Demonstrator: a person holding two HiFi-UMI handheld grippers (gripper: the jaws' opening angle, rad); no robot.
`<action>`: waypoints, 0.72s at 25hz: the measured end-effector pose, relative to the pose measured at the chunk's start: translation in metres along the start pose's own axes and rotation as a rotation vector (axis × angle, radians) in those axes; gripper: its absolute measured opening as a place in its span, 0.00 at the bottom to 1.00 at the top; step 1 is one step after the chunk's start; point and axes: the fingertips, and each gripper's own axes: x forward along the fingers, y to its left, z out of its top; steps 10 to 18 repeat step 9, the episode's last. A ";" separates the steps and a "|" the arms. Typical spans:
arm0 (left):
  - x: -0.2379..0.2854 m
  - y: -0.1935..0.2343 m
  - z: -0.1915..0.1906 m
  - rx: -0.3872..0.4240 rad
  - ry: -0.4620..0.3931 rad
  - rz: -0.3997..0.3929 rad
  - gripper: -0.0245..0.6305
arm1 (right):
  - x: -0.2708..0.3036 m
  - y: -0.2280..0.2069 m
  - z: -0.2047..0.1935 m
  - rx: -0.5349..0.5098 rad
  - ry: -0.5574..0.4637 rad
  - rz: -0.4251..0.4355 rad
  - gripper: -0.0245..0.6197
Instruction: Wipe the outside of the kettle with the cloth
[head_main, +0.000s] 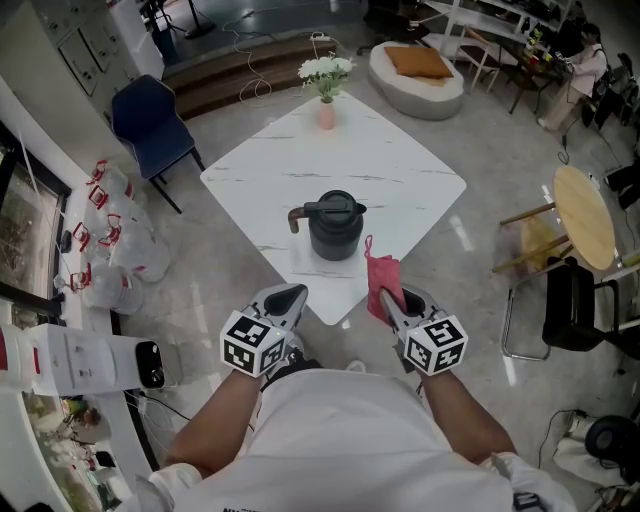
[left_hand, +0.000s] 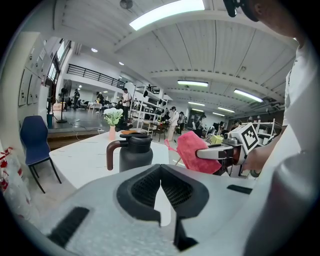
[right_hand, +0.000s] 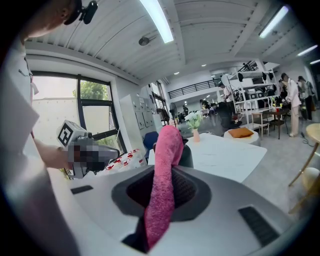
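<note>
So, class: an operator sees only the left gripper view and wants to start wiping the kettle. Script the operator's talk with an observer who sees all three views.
Operator: Is the pink cloth held securely?
Observer: The right gripper view shows the cloth pinched between the fingers of the right gripper, with its top standing above them.
Operator: Is it touching the kettle?
Observer: No. In the head view it is apart from the kettle, to the kettle's right, by the near edge of the table.
Operator: Where is my gripper?
Observer: The head view shows the left gripper just short of the table's near corner.
</note>
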 end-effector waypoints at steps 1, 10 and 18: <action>0.000 0.001 0.000 0.000 0.000 0.001 0.04 | 0.000 0.000 0.001 0.000 0.000 0.000 0.13; 0.001 0.006 0.002 0.002 0.002 0.008 0.04 | 0.004 -0.001 0.002 0.003 -0.002 0.000 0.13; 0.001 0.006 0.002 0.002 0.002 0.008 0.04 | 0.004 -0.001 0.002 0.003 -0.002 0.000 0.13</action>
